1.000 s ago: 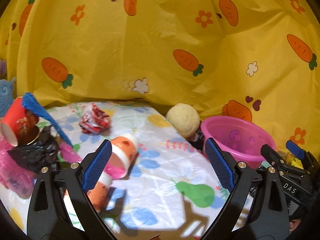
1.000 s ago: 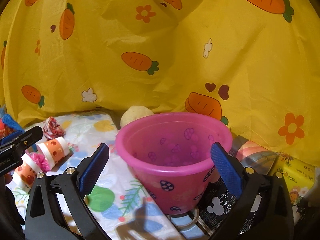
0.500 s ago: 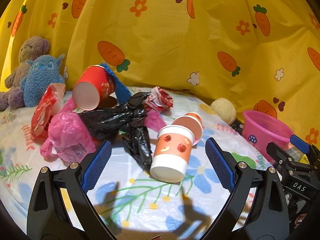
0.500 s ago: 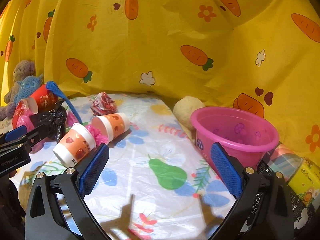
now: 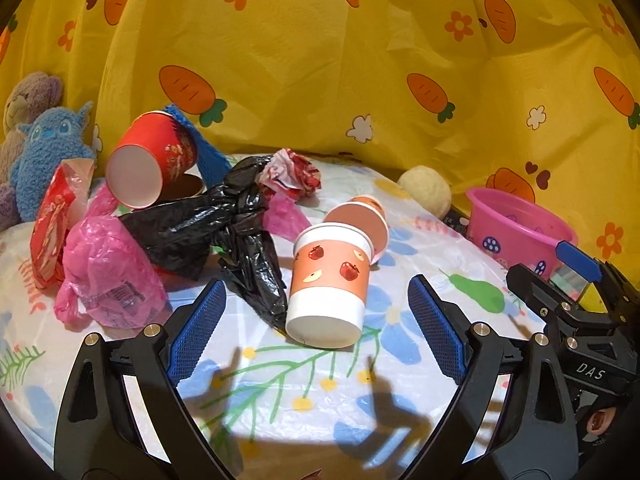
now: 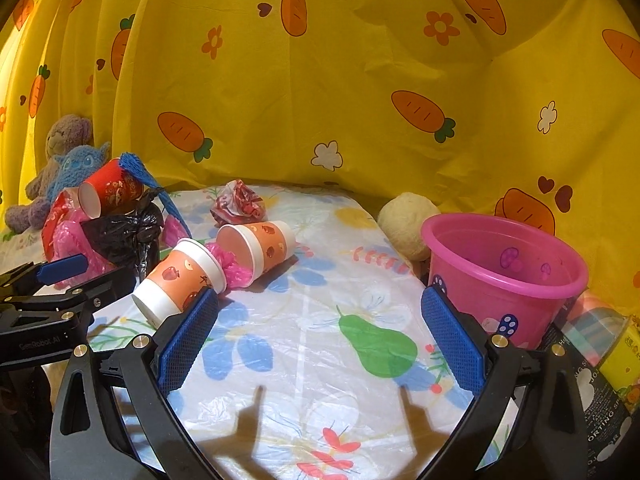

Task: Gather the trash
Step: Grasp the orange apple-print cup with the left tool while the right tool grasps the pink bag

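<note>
Trash lies on a flower-print table cover (image 5: 280, 380). An orange apple-print paper cup (image 5: 326, 288) lies on its side just ahead of my open left gripper (image 5: 316, 332). Behind it lies a second orange cup (image 5: 360, 220). A black plastic bag (image 5: 224, 232), a pink plastic bag (image 5: 108, 272), a red cup (image 5: 148, 160), a red wrapper (image 5: 52, 224) and crumpled red-white paper (image 5: 290, 172) are heaped to the left. My right gripper (image 6: 320, 340) is open over bare cover, with the pink bucket (image 6: 504, 280) at its right finger.
A yellow carrot-print curtain (image 6: 360, 80) hangs behind the table. Plush toys (image 5: 40, 140) sit at the far left. A cream ball (image 6: 404, 224) rests behind the bucket. Boxes and a yellow packet (image 6: 616, 356) stand at the right edge.
Both views have swung left. The left gripper now faces the trash heap with the orange cup close ahead. The right gripper has pulled away from the bucket toward the table's middle.
</note>
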Demonstrator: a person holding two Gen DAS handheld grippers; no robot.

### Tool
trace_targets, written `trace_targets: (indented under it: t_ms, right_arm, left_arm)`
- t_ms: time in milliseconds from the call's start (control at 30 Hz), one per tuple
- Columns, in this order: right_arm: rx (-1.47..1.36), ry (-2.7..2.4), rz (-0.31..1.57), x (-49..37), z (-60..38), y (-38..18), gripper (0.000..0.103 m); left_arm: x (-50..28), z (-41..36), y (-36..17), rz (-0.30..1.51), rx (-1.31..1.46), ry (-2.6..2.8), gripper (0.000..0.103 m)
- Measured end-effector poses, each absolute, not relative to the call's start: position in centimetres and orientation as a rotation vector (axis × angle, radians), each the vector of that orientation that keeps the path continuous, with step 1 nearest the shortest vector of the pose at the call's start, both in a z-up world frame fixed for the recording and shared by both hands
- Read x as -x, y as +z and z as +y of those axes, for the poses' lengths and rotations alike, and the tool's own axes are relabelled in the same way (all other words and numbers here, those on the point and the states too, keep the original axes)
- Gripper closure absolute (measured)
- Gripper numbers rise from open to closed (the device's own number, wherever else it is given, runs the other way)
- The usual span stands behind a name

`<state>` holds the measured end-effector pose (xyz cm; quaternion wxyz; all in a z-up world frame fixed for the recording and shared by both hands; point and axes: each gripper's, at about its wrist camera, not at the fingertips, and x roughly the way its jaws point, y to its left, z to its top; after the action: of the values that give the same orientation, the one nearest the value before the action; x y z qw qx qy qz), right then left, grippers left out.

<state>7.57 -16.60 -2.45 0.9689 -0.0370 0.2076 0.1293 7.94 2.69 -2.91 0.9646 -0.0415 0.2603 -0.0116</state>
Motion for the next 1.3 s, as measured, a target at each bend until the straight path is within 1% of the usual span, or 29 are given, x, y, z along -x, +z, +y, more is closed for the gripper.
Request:
trace_targets:
  t_ms: [67, 133, 233, 367, 500, 833, 1033, 1300]
  right_arm:
    - [0.065, 0.252, 0.425, -7.8, -16.8, -2.5, 0.006]
    - [0.059, 0.252, 0.437, -8.1, -16.9, -2.6, 0.006]
    - [0.062, 0.251, 0.453, -8.5, -16.8, -2.9, 0.006]
    - [0.051, 0.266, 0.47, -9.0, -16.7, -3.1, 0.006]
    - [0.051, 0.275, 0.479, -9.2, -16.3, -3.2, 0.006]
    - [0.054, 0.303, 0.496, -9.3, -15.8, -3.3, 0.008]
    - [0.064, 0.332, 0.502, -9.3, -15.0, -3.3, 0.009]
    - [0.07, 0.391, 0.521, -9.6, -12.7, -3.1, 0.013]
  left_arm:
    - [-9.2, 2.2, -3.4, 0.575, 0.07, -0.049, 0.019]
    - [-10.5, 2.1, -4.1, 0.635, 0.079, -0.072, 0.027]
    - [-12.0, 2.1, -4.8, 0.686, 0.109, -0.089, 0.033]
    - [-13.3, 2.0, -5.6, 0.735, 0.117, -0.092, 0.036]
    - [-14.2, 2.0, -6.2, 0.779, 0.136, -0.099, 0.044]
    - [-12.7, 3.0, -5.7, 0.74, 0.175, -0.115, 0.047]
    - [-9.2, 4.2, -4.1, 0.672, 0.213, -0.121, 0.047]
    - [-3.7, 7.7, -0.8, 0.535, 0.252, -0.039, 0.047]
